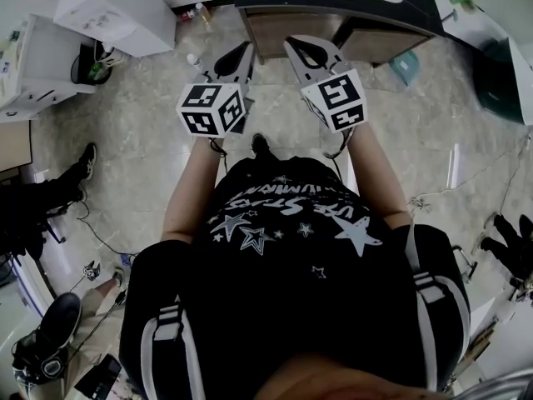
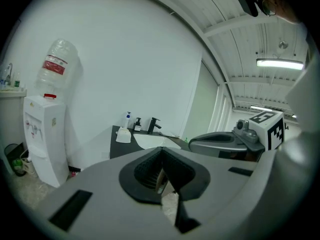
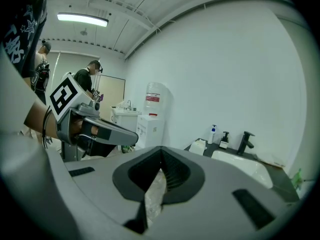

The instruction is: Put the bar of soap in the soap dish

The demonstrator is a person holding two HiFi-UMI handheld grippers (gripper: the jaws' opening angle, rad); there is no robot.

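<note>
Dark counter [image 3: 208, 151] stands by the white wall [image 3: 225, 74], and a small white thing [image 3: 198, 146] sits at its left end, next to the pump bottle [image 3: 214, 134] and the sink [image 3: 240, 165]. It may be the soap dish, but it is too far to tell if soap lies in it. Both tongs, the left gripper [image 2: 161, 150] and the right gripper [image 3: 161, 149], are squeezed shut and hold nothing, well away from the counter.

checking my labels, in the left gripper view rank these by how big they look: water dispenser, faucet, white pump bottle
1. water dispenser: largest by far, though it may also stand nearer the camera.
2. faucet and white pump bottle: both tiny and much alike, so I cannot rank them.
</note>
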